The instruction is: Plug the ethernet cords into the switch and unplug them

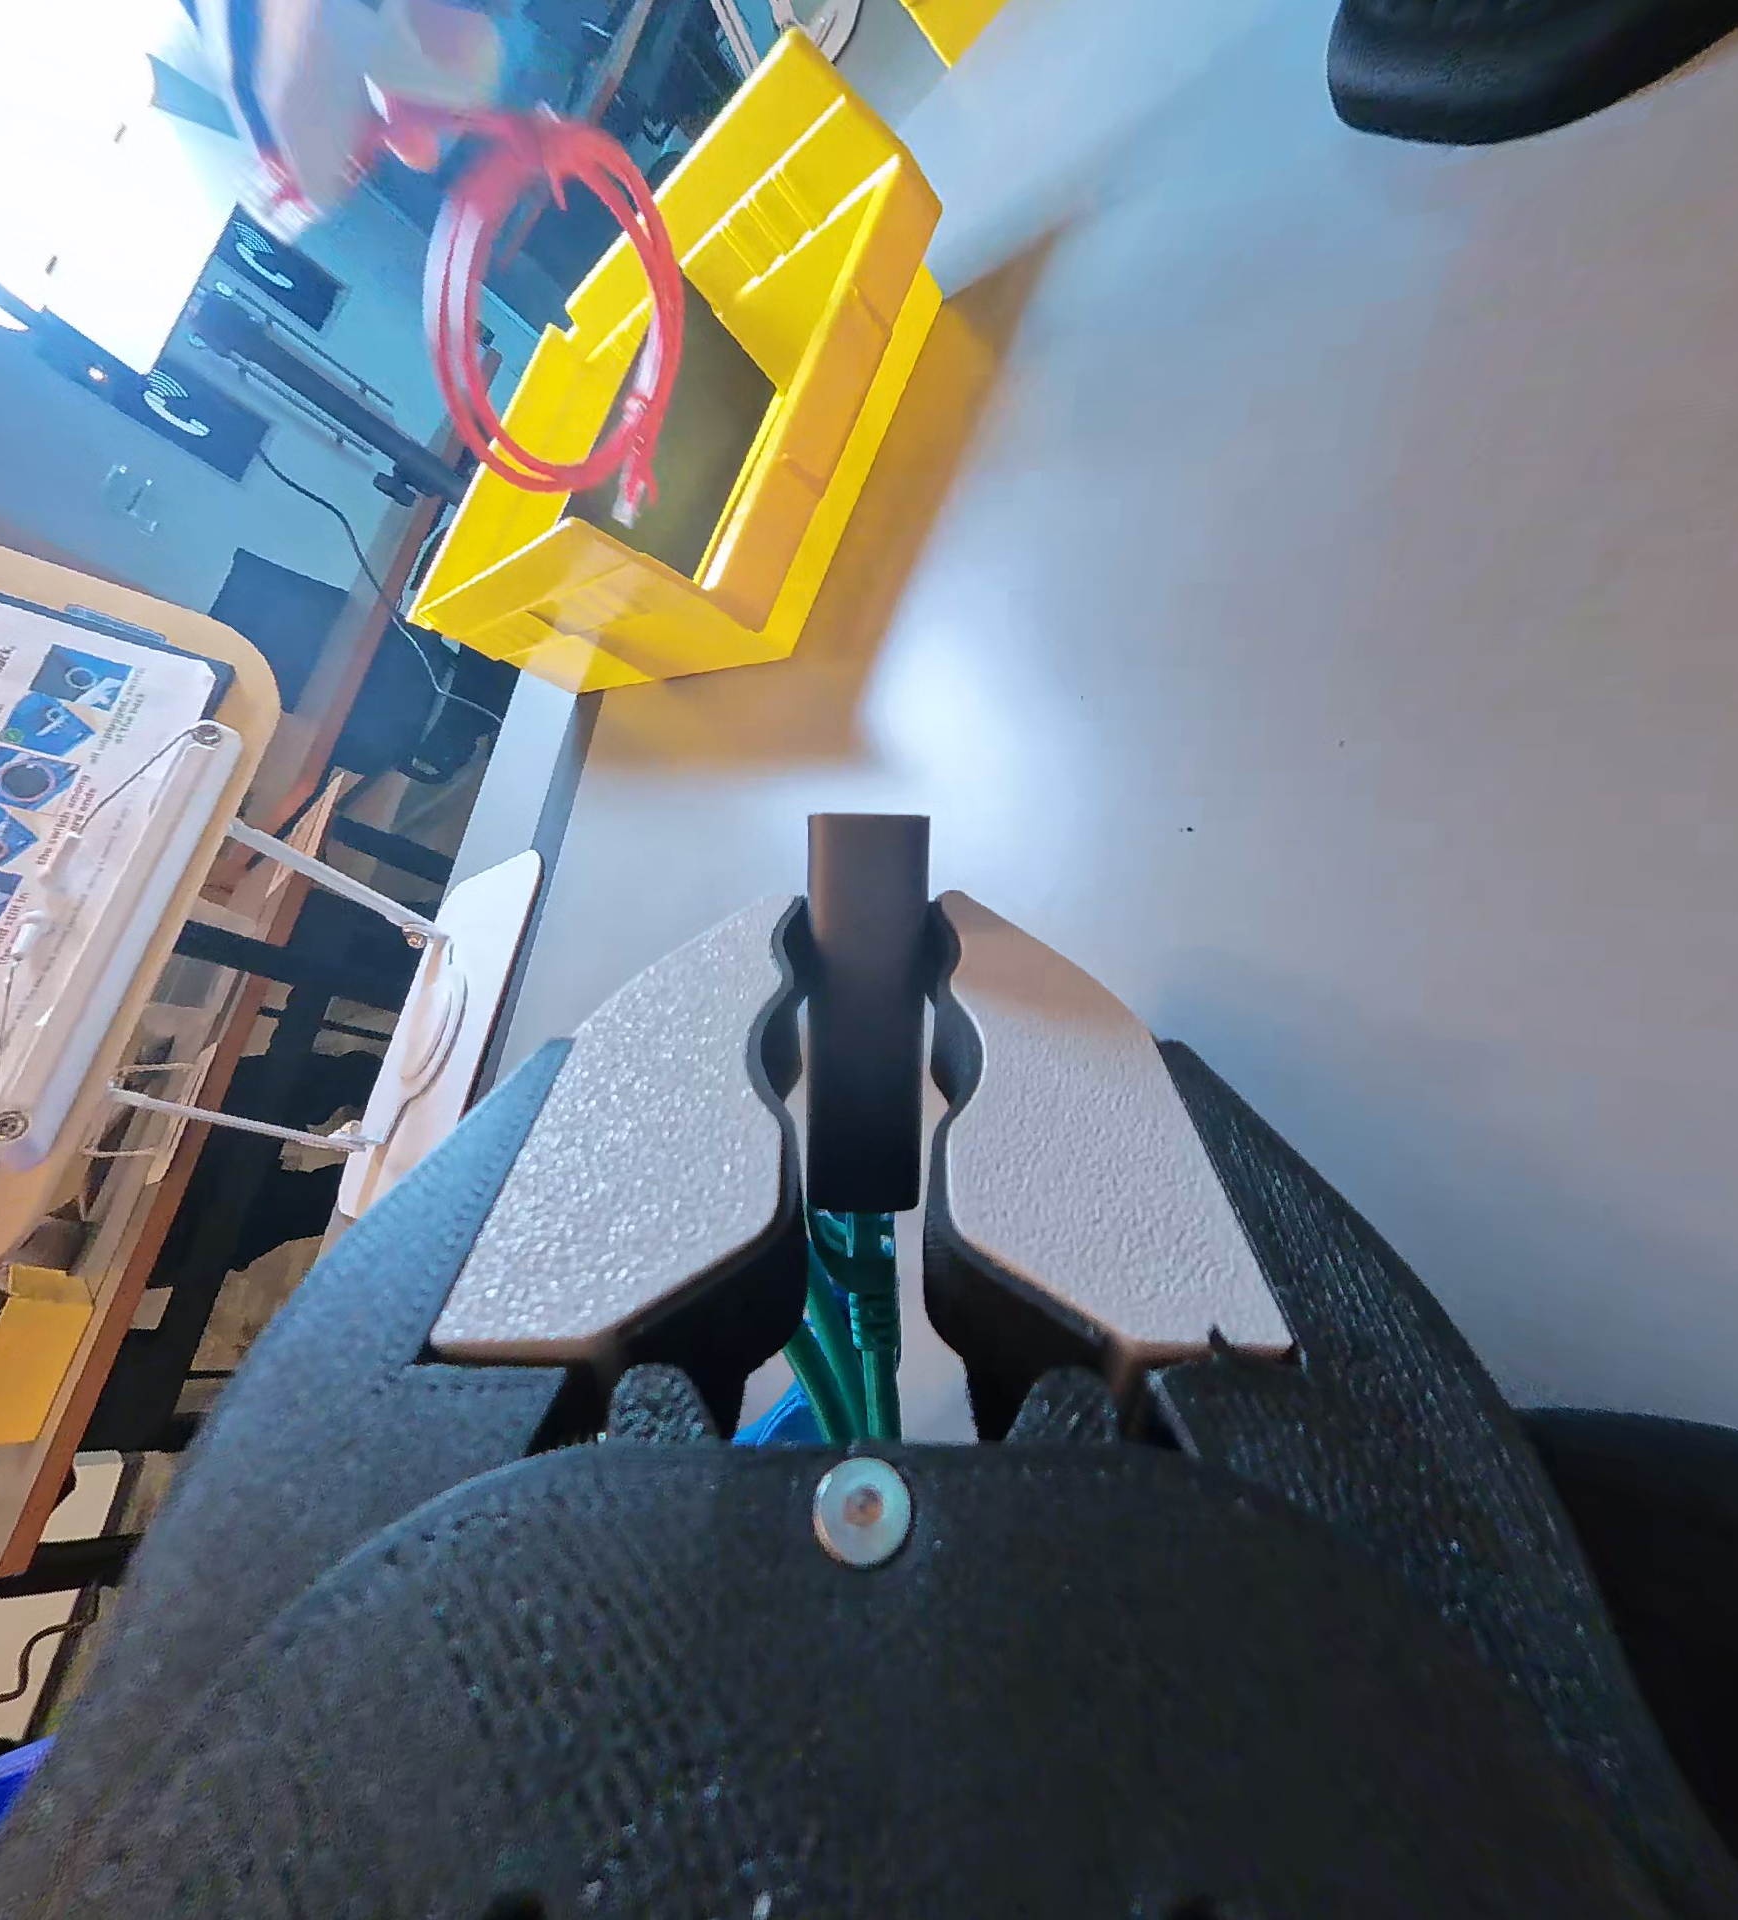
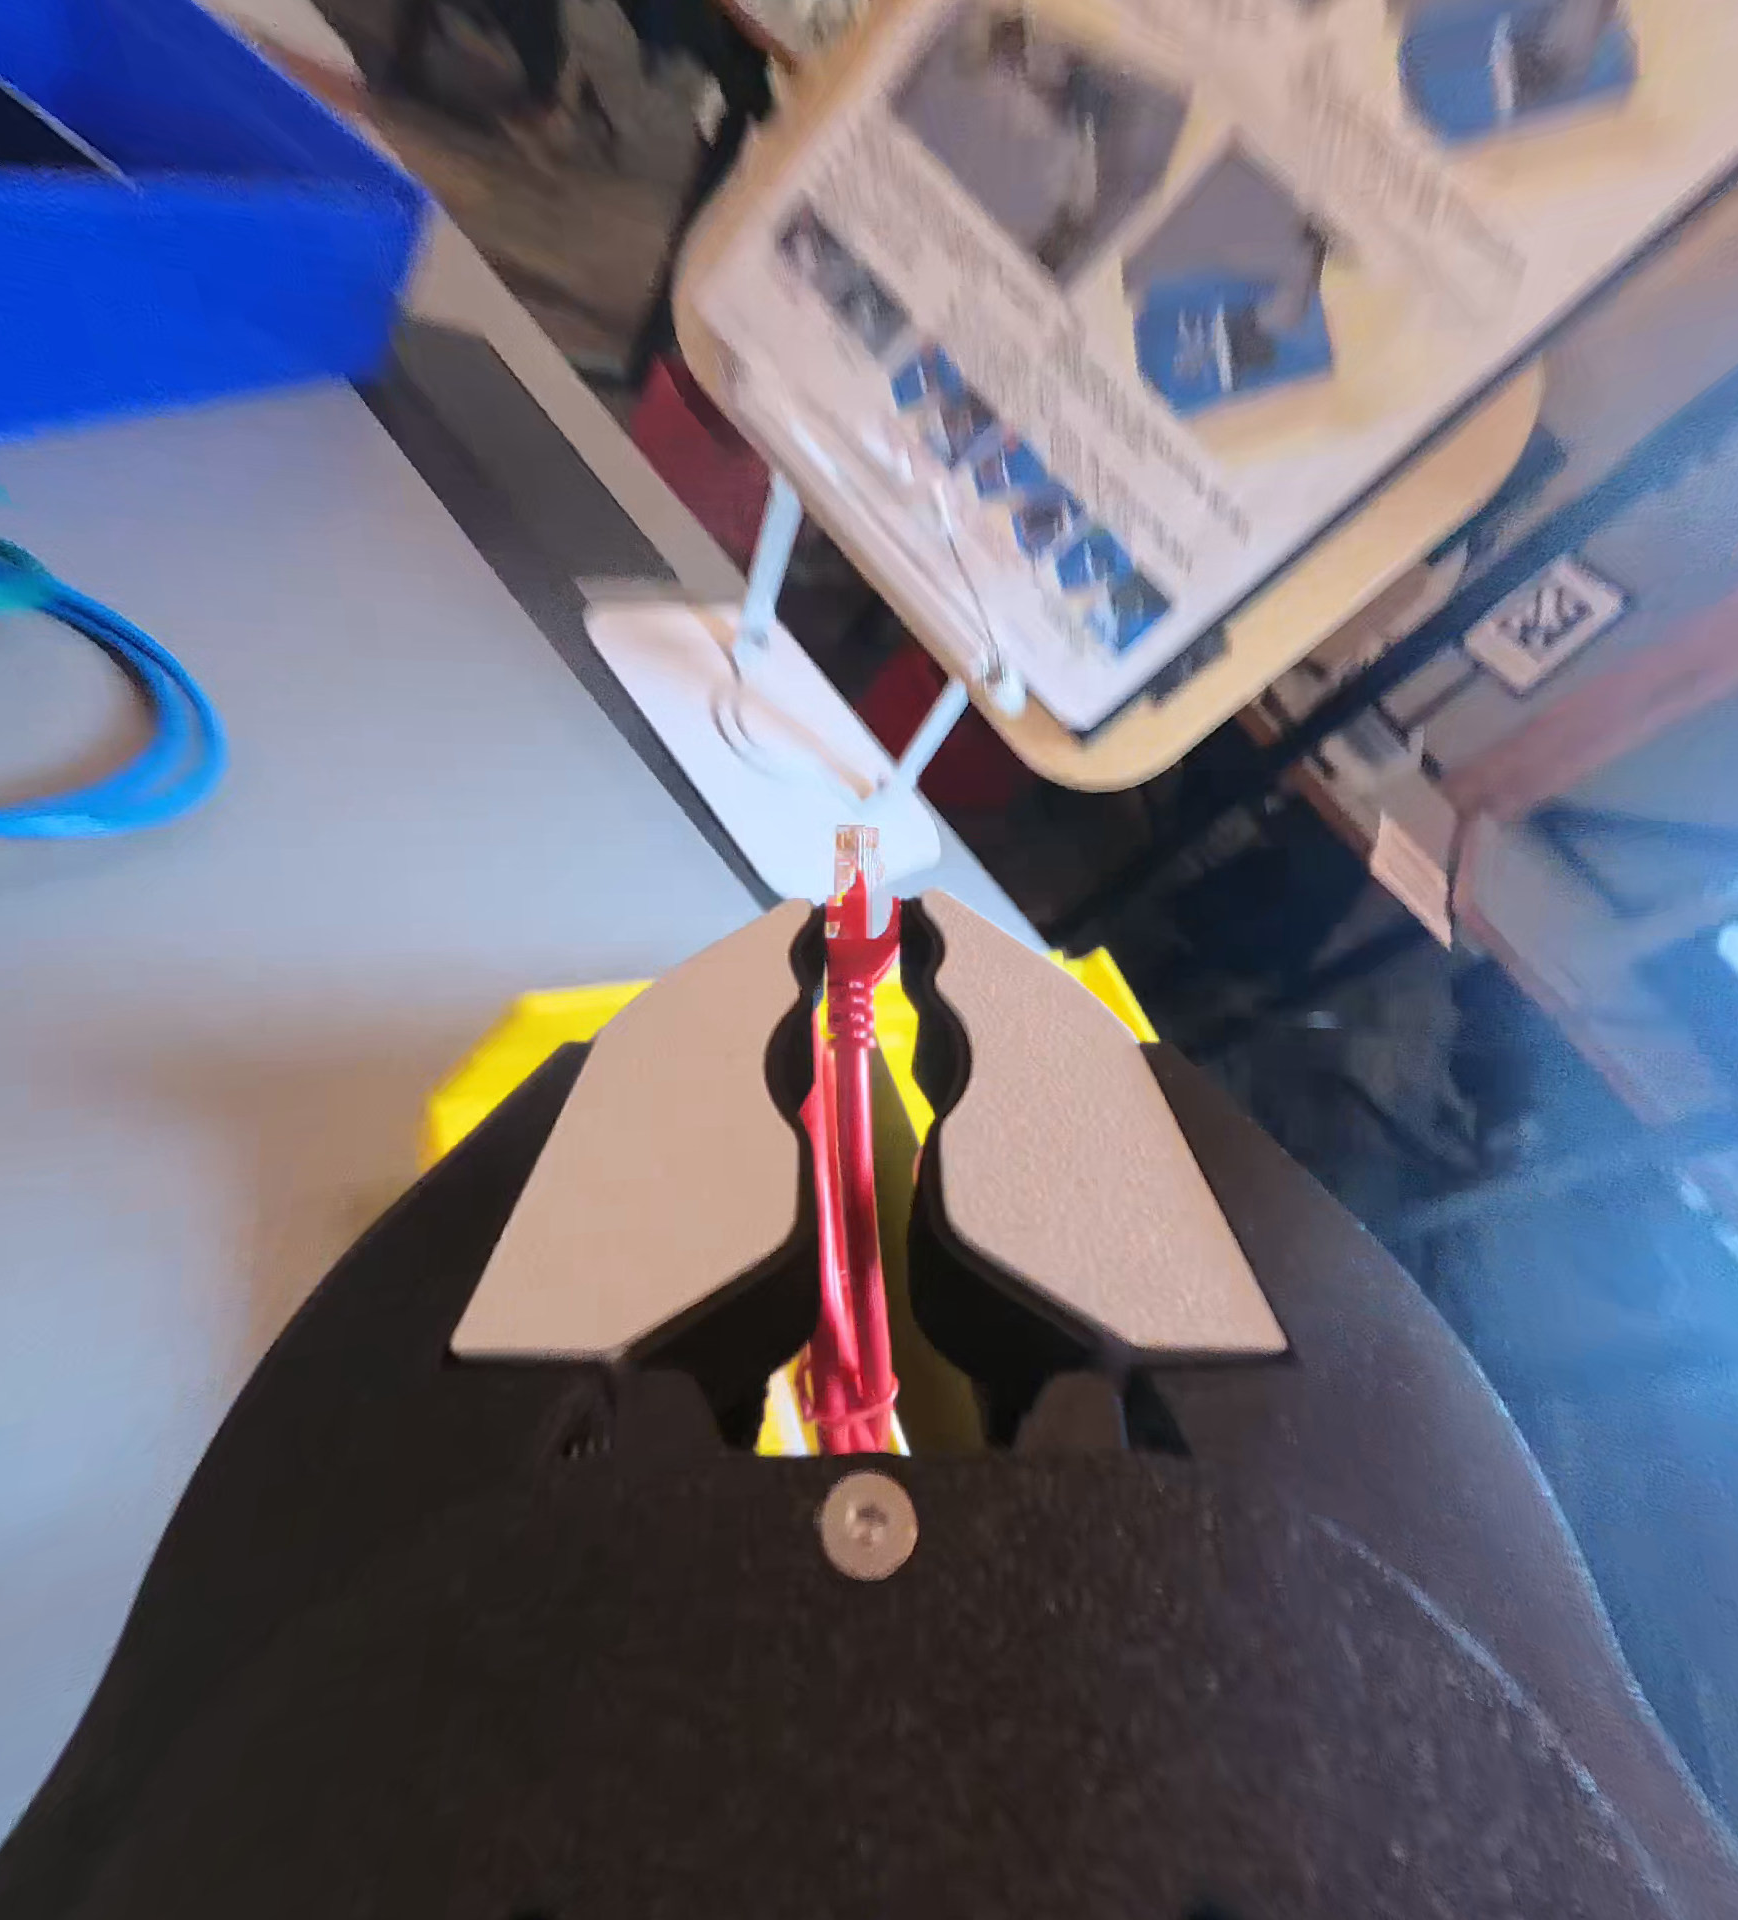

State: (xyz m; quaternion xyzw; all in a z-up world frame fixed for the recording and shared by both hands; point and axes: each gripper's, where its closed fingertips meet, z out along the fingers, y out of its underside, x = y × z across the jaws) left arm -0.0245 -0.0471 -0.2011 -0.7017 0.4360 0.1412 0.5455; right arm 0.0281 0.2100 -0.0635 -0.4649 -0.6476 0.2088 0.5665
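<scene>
My left gripper (image 1: 865,914) is shut on a slim black switch (image 1: 865,1018), seen edge-on and held above the white table. Green ethernet cords (image 1: 849,1320) hang from its near end between the fingers. My right gripper (image 2: 860,909) is shut on a red ethernet cord (image 2: 849,1143); its clear plug (image 2: 857,847) sticks out past the fingertips. In the left wrist view the red cord's coil (image 1: 553,343) dangles over a yellow bin (image 1: 823,343), under the blurred right gripper (image 1: 325,104).
The yellow bin (image 2: 522,1039) lies below my right gripper. A blue cord coil (image 2: 169,727) and a blue bin (image 2: 138,270) sit at the left of the table. An instruction board (image 2: 1104,364) stands on a white stand (image 2: 740,707) at the table's edge. A black object (image 1: 1530,62) lies at the far right. The tips of one gripper are about 30 cm away from the tips of the other. My left tips are roughly 25 cm from the black object (image 1: 1530,62).
</scene>
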